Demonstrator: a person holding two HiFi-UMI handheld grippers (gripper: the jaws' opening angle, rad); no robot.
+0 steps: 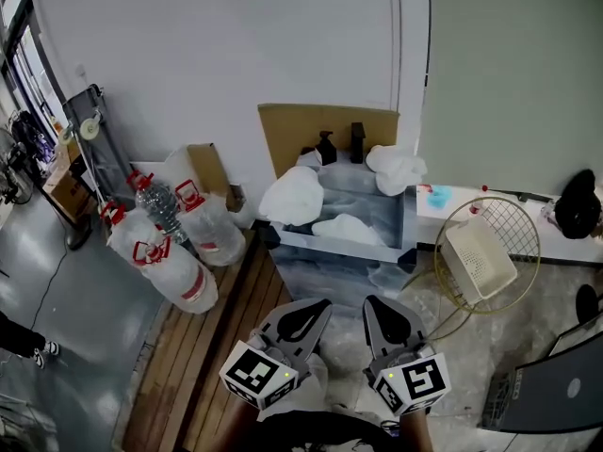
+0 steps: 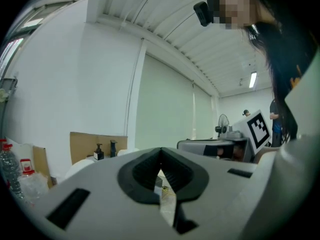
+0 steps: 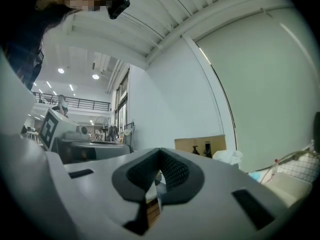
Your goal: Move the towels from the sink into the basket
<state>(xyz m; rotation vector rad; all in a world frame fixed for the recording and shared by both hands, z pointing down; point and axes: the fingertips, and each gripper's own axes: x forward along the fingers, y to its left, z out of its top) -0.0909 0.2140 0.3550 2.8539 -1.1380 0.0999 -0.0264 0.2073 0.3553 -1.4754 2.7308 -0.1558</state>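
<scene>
The left gripper [image 1: 303, 320] and right gripper [image 1: 386, 320] are both closed and empty, low at 6 o'clock, well short of the sink [image 1: 339, 247] at 12. The towels [image 1: 347, 227] lie in and around it. Arriving with jaws closed would just shove cloth; the draped towel [image 1: 292, 196] at 11 could slip to the floor, and the basket [image 1: 516, 219] at 2 looks light enough to tip.

Grey claws [image 1: 318, 309] [image 1: 374, 306] w/ blk pads [image 2: 140, 171]
</scene>
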